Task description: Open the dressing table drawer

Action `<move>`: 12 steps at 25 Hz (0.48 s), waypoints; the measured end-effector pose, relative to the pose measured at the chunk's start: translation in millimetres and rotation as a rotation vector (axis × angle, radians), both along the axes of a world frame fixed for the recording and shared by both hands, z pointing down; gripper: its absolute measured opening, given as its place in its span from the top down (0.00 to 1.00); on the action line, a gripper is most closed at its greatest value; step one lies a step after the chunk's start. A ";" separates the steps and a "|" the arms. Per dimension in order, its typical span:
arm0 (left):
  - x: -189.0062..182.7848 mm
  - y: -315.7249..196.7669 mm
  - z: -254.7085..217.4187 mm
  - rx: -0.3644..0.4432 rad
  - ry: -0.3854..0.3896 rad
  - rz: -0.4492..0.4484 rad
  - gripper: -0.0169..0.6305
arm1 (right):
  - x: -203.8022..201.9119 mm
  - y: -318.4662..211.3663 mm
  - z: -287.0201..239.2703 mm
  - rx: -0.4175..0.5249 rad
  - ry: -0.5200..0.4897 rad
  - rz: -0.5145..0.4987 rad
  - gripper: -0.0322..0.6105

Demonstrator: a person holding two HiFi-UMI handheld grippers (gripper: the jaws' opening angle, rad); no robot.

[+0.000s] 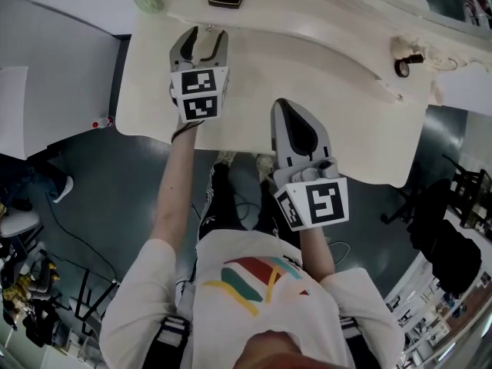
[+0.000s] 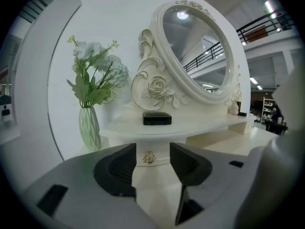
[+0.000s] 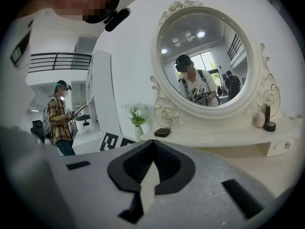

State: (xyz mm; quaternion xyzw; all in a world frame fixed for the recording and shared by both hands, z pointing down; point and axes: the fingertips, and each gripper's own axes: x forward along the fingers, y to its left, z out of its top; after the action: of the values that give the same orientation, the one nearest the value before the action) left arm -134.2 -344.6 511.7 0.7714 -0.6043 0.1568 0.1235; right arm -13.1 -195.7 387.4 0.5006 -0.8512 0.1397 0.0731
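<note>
Two jaws of the left gripper (image 1: 207, 37) stand released, aimed at the drawer knob (image 2: 149, 157) for a pull, while the right gripper (image 3: 152, 146) hangs clenched, empty.

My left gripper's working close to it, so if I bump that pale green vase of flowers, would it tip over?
Probably tips easily: the vase is tall and narrow, and the flowers spread wide above it, so it looks top-heavy. Its ribbed surface looks glossy, like glass or ceramic, so it is likely fragile and somewhat slippery.
</note>
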 end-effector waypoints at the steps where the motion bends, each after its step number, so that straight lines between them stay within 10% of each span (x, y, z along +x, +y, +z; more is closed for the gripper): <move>1: -0.2 -1.9 4.9 -0.009 -0.004 0.000 0.67 | 0.3 -0.6 2.7 -0.004 0.001 0.002 0.95; 12: 0.0 -13.4 37.5 -0.076 -0.007 0.006 0.68 | 0.6 -4.2 21.3 -0.037 0.010 0.011 0.95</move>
State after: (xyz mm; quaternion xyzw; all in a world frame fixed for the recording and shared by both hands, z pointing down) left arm -134.2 -358.0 549.3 0.7673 -0.5960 0.1829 0.1501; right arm -12.5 -200.0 408.7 0.5044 -0.8454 0.1532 0.0857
